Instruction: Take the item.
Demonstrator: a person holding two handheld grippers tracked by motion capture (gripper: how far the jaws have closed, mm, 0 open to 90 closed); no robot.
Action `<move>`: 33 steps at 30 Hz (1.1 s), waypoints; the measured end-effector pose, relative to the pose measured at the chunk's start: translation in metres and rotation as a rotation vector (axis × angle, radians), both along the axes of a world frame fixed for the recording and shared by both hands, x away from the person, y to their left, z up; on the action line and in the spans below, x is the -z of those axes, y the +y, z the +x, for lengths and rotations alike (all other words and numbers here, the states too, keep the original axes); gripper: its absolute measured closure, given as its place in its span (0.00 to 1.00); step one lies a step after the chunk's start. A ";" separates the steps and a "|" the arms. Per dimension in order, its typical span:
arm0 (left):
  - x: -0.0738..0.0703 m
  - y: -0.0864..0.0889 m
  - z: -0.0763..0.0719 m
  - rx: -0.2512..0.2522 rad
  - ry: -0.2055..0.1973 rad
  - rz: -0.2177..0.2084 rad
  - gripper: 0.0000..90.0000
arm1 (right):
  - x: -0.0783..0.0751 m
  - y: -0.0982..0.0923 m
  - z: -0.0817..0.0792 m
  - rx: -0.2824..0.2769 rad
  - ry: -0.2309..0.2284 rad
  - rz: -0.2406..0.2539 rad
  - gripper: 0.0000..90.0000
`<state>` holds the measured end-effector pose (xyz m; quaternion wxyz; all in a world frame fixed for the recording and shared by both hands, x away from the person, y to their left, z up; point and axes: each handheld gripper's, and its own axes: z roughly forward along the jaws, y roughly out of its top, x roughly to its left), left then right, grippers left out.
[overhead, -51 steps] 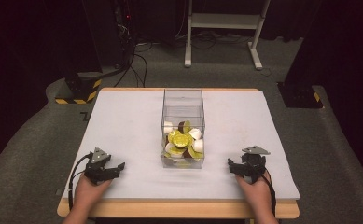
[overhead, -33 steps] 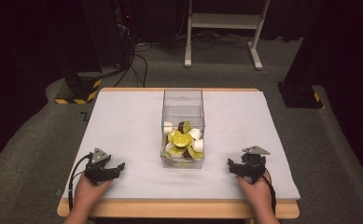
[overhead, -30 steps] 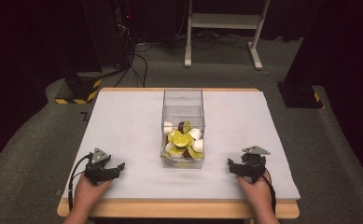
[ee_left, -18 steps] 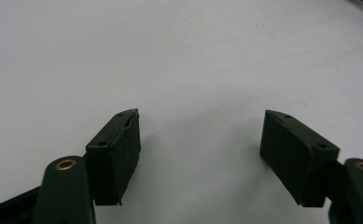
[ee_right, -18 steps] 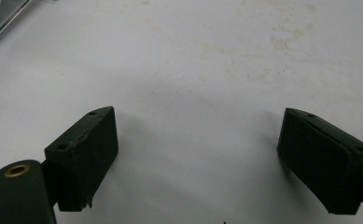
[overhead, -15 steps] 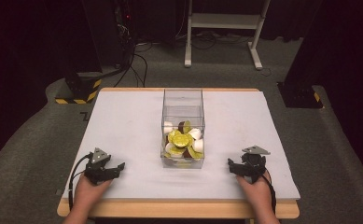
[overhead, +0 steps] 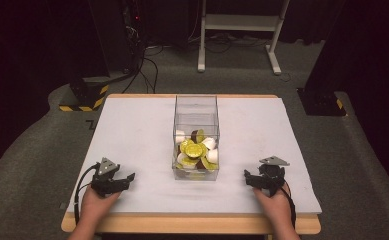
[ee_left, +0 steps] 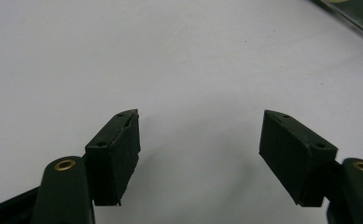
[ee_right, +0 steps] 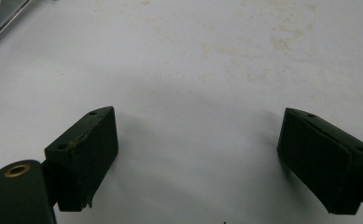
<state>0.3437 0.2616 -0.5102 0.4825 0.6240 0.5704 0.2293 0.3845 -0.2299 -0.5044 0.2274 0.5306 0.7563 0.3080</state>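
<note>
Clear plastic forms the tall box that stands on the white bench between the two tongs, ahead of both and about midway from one to the other. Its long axis runs away from the person, its short end facing the near edge where the hands rest. Gold foil-wrapped rounds lie heaped in its near half with some white pieces and a dark one; what exactly they are is hard to make out through the walls, and the lower layers are hidden by the ones on top.

From the high view the left tongs sit on the bench in the person's left hand, pointing toward the box, well apart from it. The right tongs sit likewise in the right hand, pointing inward at the box from the other side. Their jaws are too small there to read.

Each gripper view settles that. Seen from the left gripper view, the left tongs stand wide with bare white bench between the pads, holding nothing; a sliver of the box's base is cut off at the upper right corner. Through the right gripper view, the right tongs are wide as well, empty, over a faintly stained patch of bench; a box edge and a bit of something white are cropped at the upper left corner.
</note>
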 end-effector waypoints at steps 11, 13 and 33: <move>-0.013 -0.015 0.000 0.064 -0.052 -0.042 0.34 | 0.000 0.000 0.000 0.000 -0.003 -0.001 0.14; -0.014 -0.018 0.000 0.082 -0.061 -0.031 0.35 | 0.000 0.000 0.000 0.000 -0.002 -0.001 0.14; -0.043 -0.049 -0.002 0.186 -0.100 -0.093 0.37 | -0.001 -0.003 -0.006 -0.027 0.005 -0.008 0.14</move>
